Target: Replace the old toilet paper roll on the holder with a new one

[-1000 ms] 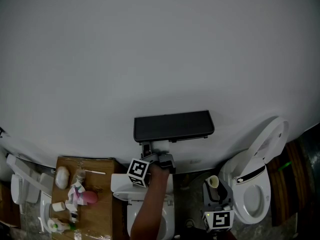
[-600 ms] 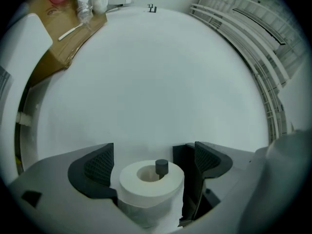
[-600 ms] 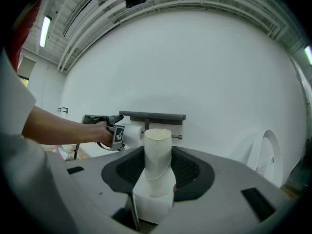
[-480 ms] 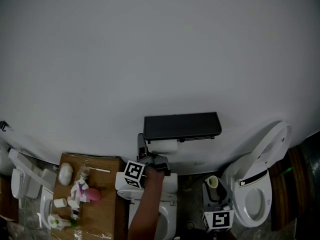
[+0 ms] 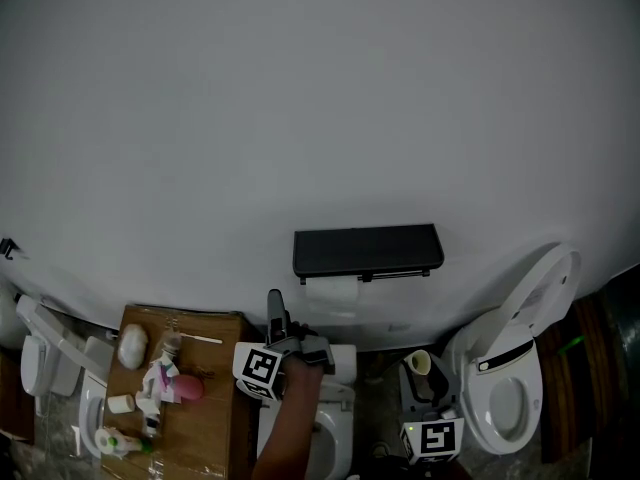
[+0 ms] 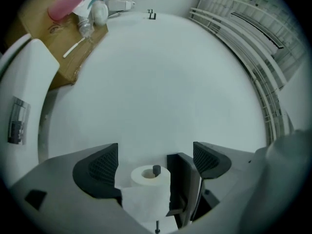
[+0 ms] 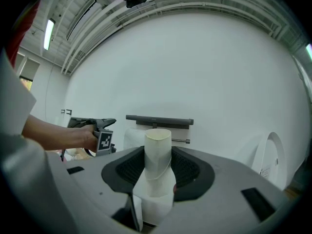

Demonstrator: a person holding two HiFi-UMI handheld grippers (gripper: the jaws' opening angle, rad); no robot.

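Note:
A full white toilet paper roll hangs on the spindle under the black holder shelf on the wall. My left gripper stands open to the left of it. In the left gripper view the roll and the holder's side show ahead between the spread jaws of the left gripper, untouched. My right gripper, low and to the right, is shut on an almost bare cardboard tube with a little paper left on it. The tube stands upright in the jaws.
A toilet with its lid raised stands at the right. Another white toilet is under my left arm. A brown table at the left holds bottles and a pink object. The white wall fills the upper view.
My left gripper has drawn away to the left from the roll on the holder, its jaws empty. The right gripper has barely shifted, still holding the tube.

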